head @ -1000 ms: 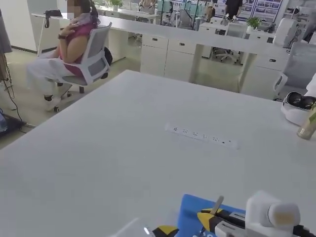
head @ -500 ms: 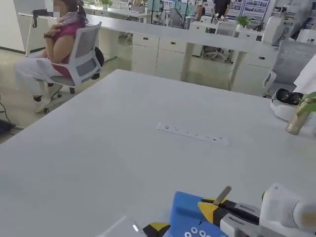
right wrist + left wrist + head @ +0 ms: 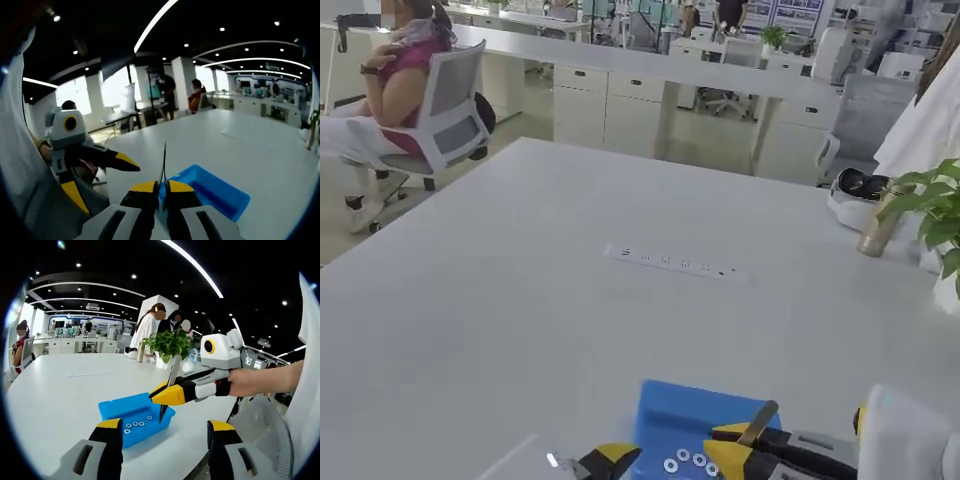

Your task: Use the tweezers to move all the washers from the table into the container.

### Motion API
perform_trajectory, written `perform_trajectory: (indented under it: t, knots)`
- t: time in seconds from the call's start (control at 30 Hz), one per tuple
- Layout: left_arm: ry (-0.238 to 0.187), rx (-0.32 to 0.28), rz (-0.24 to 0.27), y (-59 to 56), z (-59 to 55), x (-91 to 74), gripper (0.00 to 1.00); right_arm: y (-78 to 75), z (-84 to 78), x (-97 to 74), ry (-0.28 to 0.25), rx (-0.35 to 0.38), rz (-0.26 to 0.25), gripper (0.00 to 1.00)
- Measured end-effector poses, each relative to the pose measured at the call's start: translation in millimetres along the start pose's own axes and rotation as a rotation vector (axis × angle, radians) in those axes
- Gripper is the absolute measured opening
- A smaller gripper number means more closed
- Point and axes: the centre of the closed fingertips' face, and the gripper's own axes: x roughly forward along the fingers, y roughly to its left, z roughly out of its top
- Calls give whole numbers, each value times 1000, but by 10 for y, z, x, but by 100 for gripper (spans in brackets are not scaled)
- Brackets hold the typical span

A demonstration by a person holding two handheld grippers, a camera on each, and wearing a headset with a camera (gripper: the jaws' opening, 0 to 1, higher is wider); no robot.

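A blue container (image 3: 685, 412) lies on the white table (image 3: 520, 320) near its front edge, with several small washers (image 3: 684, 462) inside it. My right gripper (image 3: 725, 448) is over the container's right part, shut on metal tweezers (image 3: 758, 421). In the right gripper view the tweezers (image 3: 163, 159) stick straight up from the closed yellow jaws (image 3: 161, 186), with the container (image 3: 217, 194) just beyond. In the left gripper view my left gripper (image 3: 166, 424) stands wide open before the container (image 3: 127, 412), and the tweezers' tip (image 3: 161, 416) points down just above the washers (image 3: 138, 425).
A white power strip (image 3: 670, 262) lies mid-table. At the far right stand a white headset (image 3: 858, 196), a brass-coloured bottle (image 3: 877, 231) and a green plant (image 3: 932, 212). A person sits on an office chair (image 3: 440, 110) beyond the table's left edge.
The head camera has turned, so the whole picture has shifted and the washers in the container have come into sight. The right gripper still holds the tweezers over the container.
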Motion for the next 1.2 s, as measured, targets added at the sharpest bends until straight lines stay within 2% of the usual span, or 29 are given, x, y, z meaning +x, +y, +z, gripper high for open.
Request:
perform_trajectory:
  t: [0.07, 0.1, 0.2, 0.27, 0.37, 0.4, 0.47, 0.6, 0.63, 0.7, 0.73, 0.77, 0.83, 0.9, 0.97, 1.03, 1.1, 1.2]
  knots:
    - [29, 5, -16, -5, -93, -13, 66, 60, -70, -22, 18, -8, 20, 4]
    - [82, -9, -22, 8, -218, -34, 65, 95, -129, -38, 44, -27, 30, 4]
    - [86, -48, -59, -14, -252, -62, 62, 147, -244, -73, 89, -60, 58, 4]
    - [111, -57, -97, -39, -256, -90, 57, 225, -319, -91, 113, -69, 101, 4]
    - [159, 37, -148, -71, -215, -103, 48, 325, -438, -100, 164, -100, 151, 4]
    - [167, 56, -162, -86, -189, -100, 44, 365, -499, -98, 196, -126, 168, 4]
    - [177, 107, -177, -93, -124, -81, 39, 349, -602, -87, 241, -159, 194, 4]
    - [175, 151, -237, -171, 12, -36, 25, 439, -701, -34, 277, -194, 234, 4]
    - [186, 158, -257, -195, 17, -32, 23, 453, -728, -29, 291, -212, 242, 4]
    - [226, 232, -312, -237, -24, -27, 17, 476, -805, -29, 336, -261, 262, 4]
    - [237, 249, -322, -245, -37, -30, 15, 482, -816, -26, 339, -266, 267, 4]
    - [276, 297, -374, -305, -91, -46, 16, 516, -826, -10, 334, -256, 282, 4]
    - [315, 323, -406, -351, -126, -63, 17, 544, -866, -18, 355, -282, 302, 4]
    - [309, 347, -399, -355, -92, -47, 15, 535, -938, -36, 401, -333, 313, 4]
    - [299, 317, -422, -388, -54, -48, 10, 545, -986, -47, 426, -365, 325, 4]
    - [299, 303, -431, -405, -26, -38, 9, 568, -1033, -53, 446, -385, 338, 4]
    - [319, 339, -436, -419, -44, -26, 8, 585, -1058, -63, 456, -394, 349, 4]
    - [308, 325, -461, -490, 5, -17, 7, 601, -1081, -87, 477, -422, 360, 4]
